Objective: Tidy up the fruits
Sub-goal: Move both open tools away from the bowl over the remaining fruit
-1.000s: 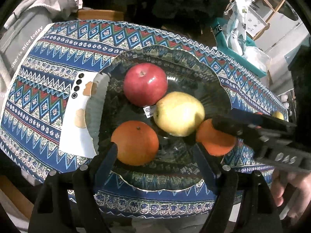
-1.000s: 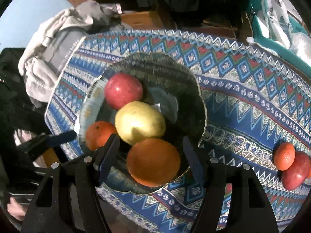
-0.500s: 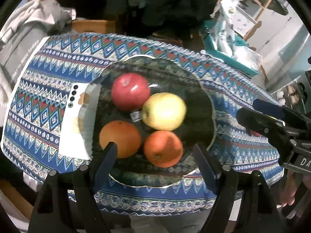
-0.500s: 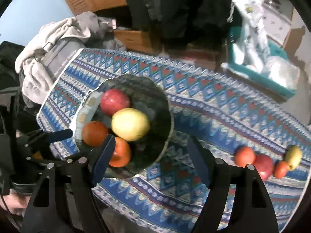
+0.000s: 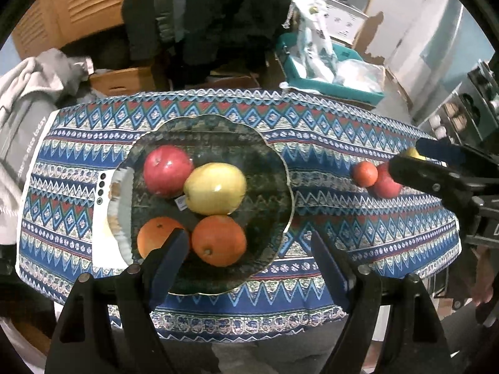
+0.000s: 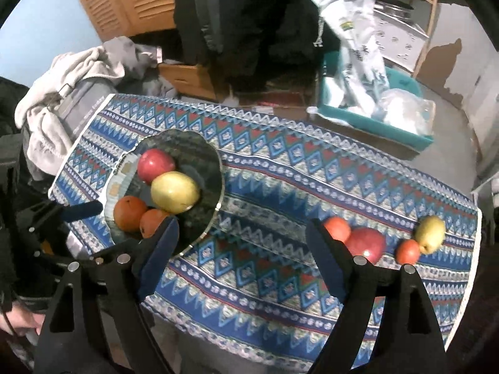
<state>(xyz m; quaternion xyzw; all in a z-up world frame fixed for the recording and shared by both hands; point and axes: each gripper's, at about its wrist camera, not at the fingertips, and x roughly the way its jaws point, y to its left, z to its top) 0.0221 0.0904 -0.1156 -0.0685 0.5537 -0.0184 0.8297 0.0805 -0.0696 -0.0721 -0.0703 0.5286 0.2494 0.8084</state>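
Both are released and hold nothing: the left hand-held gripper [image 5: 249,249] hangs over the near rim of the glass bowl [image 5: 274,143], and the right hand-held gripper [image 6: 241,240], whose jaws have just been opening, frames bare cloth on the counter [image 6: 280,187]. Four fruits fill the bowl; four more lie ahead-right of the right gripper, led by a red apple [image 6: 365,243]. Packed close, they may roll when one is pinched. Only the right view shows the far yellow apple [image 6: 432,229] whole
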